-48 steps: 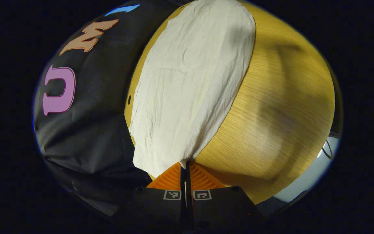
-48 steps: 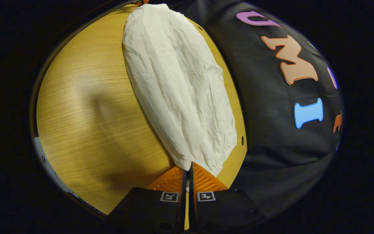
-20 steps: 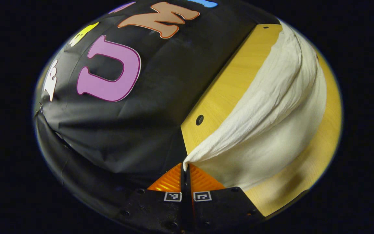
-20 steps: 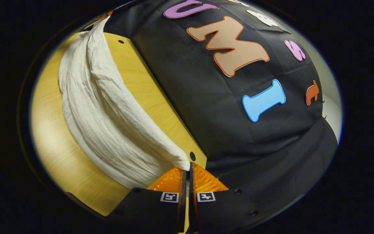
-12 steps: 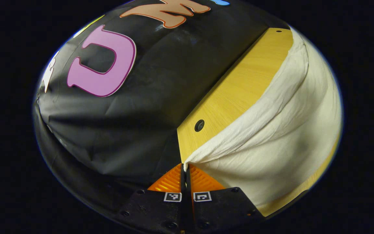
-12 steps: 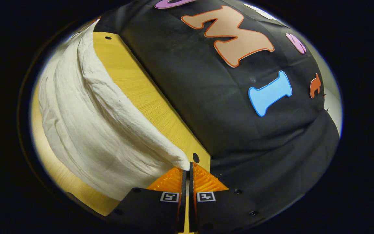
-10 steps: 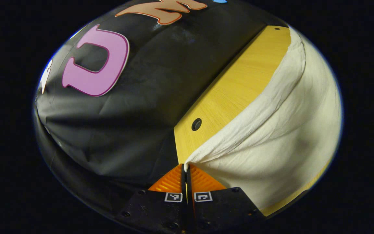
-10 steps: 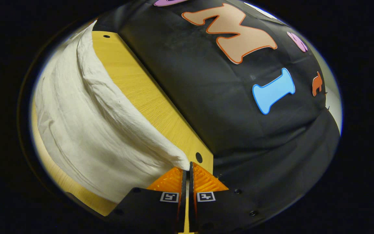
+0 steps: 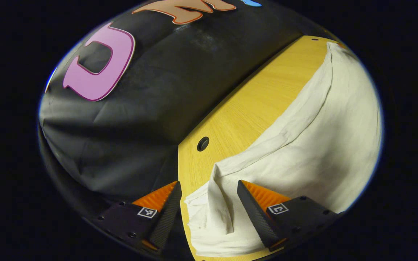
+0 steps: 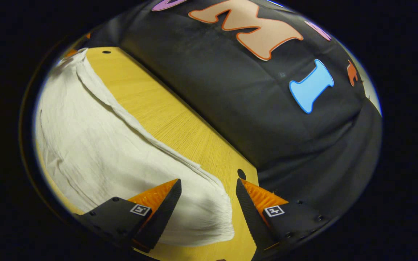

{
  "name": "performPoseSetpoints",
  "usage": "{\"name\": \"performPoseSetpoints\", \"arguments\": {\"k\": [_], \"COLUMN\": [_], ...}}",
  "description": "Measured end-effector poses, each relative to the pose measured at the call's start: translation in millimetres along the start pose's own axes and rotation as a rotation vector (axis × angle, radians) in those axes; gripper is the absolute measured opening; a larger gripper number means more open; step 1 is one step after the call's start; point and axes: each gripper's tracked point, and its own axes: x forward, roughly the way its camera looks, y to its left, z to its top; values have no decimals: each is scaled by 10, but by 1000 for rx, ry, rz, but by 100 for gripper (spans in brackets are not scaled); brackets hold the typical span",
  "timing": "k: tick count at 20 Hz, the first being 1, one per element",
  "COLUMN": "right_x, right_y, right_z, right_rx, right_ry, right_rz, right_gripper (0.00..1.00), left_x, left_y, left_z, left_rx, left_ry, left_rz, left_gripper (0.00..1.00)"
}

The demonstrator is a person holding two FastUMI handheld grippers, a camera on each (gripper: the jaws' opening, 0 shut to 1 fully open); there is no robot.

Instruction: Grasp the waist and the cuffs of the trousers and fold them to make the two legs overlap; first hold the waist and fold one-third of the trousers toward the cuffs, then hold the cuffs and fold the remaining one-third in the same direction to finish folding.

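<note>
Now both grippers stand open. Left gripper (image 9: 207, 203) straddles one end of the cream trousers (image 9: 314, 145), which stretch toward the frame's upper right along the wooden table (image 9: 252, 105). Right gripper (image 10: 208, 201) straddles the other end.

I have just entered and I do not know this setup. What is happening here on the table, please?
A person with a gripper in each hand is folding white trousers on a wooden table. Both the left gripper and the right gripper are open, each with one end of the cloth lying between its fingers on the table. The trousers lie as one long strip along the table, so the legs appear to overlap; the folds into thirds are not yet done.
</note>
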Motion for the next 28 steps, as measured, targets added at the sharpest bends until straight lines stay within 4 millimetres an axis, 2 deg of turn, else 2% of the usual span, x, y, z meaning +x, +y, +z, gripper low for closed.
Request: {"name": "performPoseSetpoints", "arguments": {"k": [3,5,8,9,10,11,12,13,14,17,19,22,25,26,27,28], "right_x": [-189,-298,-324,-296,-255,-217,-157,-111,-78,13,65,118,193,152,152,156], "right_y": [-134,-225,-463,-465,-457,-462,-455,-431,-394,-257,-176,-83,-72,-44,-97,-66], "right_z": [-31,-208,-548,-666,-791,-906,-1041,-1146,-1260,-1517,-1554,-1588,-1613,-1631,-1662,-1702], "right_rx": [213,372,537,585,632,675,723,761,801,917,1006,1106,1133,1125,1100,1089], "right_ry": [-14,25,80,111,140,167,196,218,242,327,359,408,421,440,438,460], "right_rz": [-15,-33,-100,-107,-113,-120,-124,-127,-124,-88,-69,-58,-80,-77,-91,-74], "right_gripper": [97,98,98,100,97,100,98,100,97,98,99,92,97,89,93,74], "left_x": [-254,-430,-633,-697,-772,-866,-936,-1000,-1055,-1163,-1212,-1276,-1302,-1318,-1319,-1311], "left_y": [-63,-165,-192,-216,-237,-240,-223,-204,-212,-199,-165,-175,-202,-202,-215,-232], "left_z": [145,228,327,335,328,333,353,360,335,320,290,198,103,89,64,32], "left_rx": [-137,-244,-351,-385,-419,-445,-462,-474,-482,-502,-519,-541,-545,-544,-542,-539], "left_ry": [-50,-79,-94,-100,-104,-107,-111,-115,-116,-110,-103,-90,-70,-68,-59,-50], "left_rz": [-4,-31,-29,-29,-30,-28,-26,-22,-18,-10,-4,3,6,8,9,9], "left_gripper": [95,95,95,95,95,96,96,96,96,96,96,96,96,96,96,96]}}
